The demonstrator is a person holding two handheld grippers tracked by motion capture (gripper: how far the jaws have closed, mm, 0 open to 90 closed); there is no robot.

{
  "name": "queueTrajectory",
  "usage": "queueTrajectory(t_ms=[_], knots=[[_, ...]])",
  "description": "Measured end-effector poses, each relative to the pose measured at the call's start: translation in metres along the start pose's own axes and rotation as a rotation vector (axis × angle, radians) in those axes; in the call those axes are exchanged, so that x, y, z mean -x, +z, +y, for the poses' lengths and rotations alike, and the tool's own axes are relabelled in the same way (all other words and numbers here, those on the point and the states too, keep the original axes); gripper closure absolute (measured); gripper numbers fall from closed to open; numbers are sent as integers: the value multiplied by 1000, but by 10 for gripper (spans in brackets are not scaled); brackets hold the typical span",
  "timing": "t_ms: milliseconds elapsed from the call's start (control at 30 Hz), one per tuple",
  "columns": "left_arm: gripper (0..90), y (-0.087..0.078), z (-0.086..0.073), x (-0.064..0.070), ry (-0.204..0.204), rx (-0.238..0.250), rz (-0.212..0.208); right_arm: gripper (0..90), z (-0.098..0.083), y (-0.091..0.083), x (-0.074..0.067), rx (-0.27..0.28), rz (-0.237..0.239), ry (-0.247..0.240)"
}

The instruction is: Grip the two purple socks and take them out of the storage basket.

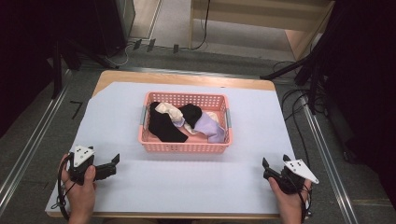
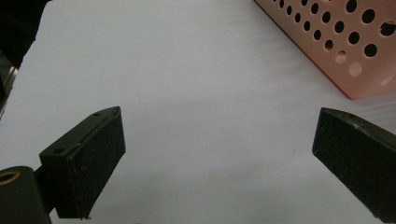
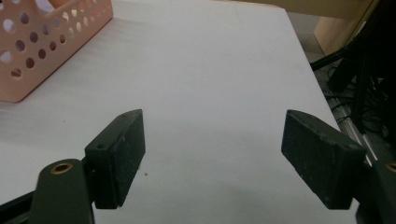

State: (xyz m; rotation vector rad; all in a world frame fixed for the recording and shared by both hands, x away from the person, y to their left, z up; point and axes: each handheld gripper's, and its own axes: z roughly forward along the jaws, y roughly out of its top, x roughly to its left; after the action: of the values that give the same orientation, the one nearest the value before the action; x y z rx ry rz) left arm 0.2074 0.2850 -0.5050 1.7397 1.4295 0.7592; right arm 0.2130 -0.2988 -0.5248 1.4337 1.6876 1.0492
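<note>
Tongs [image 1: 116, 161] gape near pink basket [image 1: 187, 145] of socks [image 1: 164, 126]

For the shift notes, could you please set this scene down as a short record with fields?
surface: white table cover
container: pink basket, perforated walls, mid-table
contents: black, cream and lilac socks, piled together
left gripper: open, nothing between the jaws, near the table's front left
right gripper: open, nothing between the jaws, near the front right
contact: neither gripper touches the basket

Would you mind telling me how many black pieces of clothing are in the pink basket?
2. One black piece lies at the left of the basket; a smaller black piece sits near the back middle. More may be hidden under the pale clothes.
</note>
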Motion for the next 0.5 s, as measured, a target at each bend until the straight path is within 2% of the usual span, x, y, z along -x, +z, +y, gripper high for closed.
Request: queueTrajectory(t_ms=[133,300,433,500], knots=[[33,0,0,0,5,-5,3,249,2,0,0,5,-13,27],[33,0,0,0,-1,6,-2,277,8,-2,-4,20,12,61],[33,-2,0,-1,-11,15,-2,374,21,-1,-19,47,87,36],[33,-2,0,-1,-19,23,2,409,27,-2,-27,75,103,32]])
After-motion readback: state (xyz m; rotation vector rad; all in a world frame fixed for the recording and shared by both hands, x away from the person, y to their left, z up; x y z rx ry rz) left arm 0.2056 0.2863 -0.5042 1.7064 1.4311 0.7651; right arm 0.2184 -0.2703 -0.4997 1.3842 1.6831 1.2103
